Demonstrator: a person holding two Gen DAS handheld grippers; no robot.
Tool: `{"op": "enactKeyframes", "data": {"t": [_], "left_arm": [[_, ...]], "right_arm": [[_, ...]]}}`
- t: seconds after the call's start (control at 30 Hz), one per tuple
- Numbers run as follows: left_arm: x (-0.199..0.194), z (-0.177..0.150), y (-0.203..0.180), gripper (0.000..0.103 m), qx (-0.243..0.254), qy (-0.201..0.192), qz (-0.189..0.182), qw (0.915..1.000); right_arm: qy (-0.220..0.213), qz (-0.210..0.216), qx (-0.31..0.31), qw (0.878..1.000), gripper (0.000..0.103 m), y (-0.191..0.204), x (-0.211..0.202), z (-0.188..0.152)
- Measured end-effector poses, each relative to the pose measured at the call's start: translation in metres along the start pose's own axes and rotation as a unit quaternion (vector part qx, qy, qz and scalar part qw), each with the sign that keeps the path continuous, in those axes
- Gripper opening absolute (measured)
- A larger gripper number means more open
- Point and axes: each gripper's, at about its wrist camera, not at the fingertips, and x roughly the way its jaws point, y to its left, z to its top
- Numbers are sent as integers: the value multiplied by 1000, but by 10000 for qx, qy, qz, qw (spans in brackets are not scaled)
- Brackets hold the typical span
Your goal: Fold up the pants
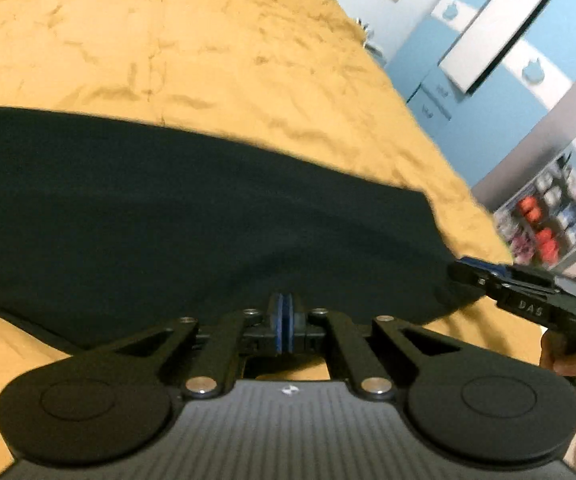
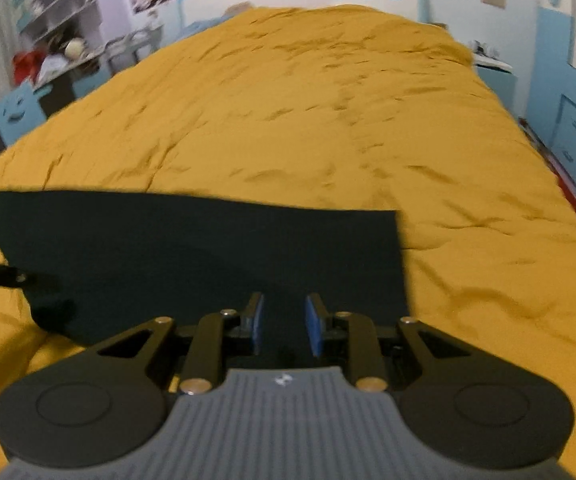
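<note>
The dark pants (image 1: pixel 176 208) lie folded flat on a mustard-yellow bedspread (image 1: pixel 168 48). In the left wrist view my left gripper (image 1: pixel 286 312) is shut, its blue pads pressed together at the pants' near edge; the cloth rises toward the pads. My right gripper shows at the right of that view (image 1: pixel 463 270) by the pants' right corner. In the right wrist view the pants (image 2: pixel 208 248) form a dark rectangle, and my right gripper (image 2: pixel 285 320) is open over their near edge, nothing between the pads. My left gripper's tip (image 2: pixel 20 278) touches the pants' left edge.
The bedspread (image 2: pixel 327 100) fills most of both views. Blue and white cabinets (image 1: pixel 487 60) and a shelf of coloured items (image 1: pixel 543 220) stand beside the bed. A cluttered desk and shelves (image 2: pixel 56 52) stand at the far left, with drawers (image 2: pixel 575 128) at the right.
</note>
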Motion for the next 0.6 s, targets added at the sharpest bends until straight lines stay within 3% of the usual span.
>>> {"op": "enactKeyframes", "data": {"t": [0.13, 0.2, 0.37, 0.5, 0.6], "left_arm": [[20, -26, -5, 1, 151, 409, 200, 9988], [23, -40, 1, 1, 113, 544, 240, 9982], [17, -48, 7, 2, 65, 638, 195, 9978], [-18, -44, 14, 4, 138, 329, -20, 9994], [-53, -39, 36, 14, -106, 5, -107, 9999]], "right_arm": [[327, -240, -554, 9976, 19, 33, 23, -36], [265, -399, -766, 9959, 19, 41, 25, -56], [279, -421, -634, 9967, 19, 38, 24, -55], [138, -393, -451, 9981, 22, 36, 6, -42], [48, -319, -219, 9992, 35, 37, -10, -35]]}}
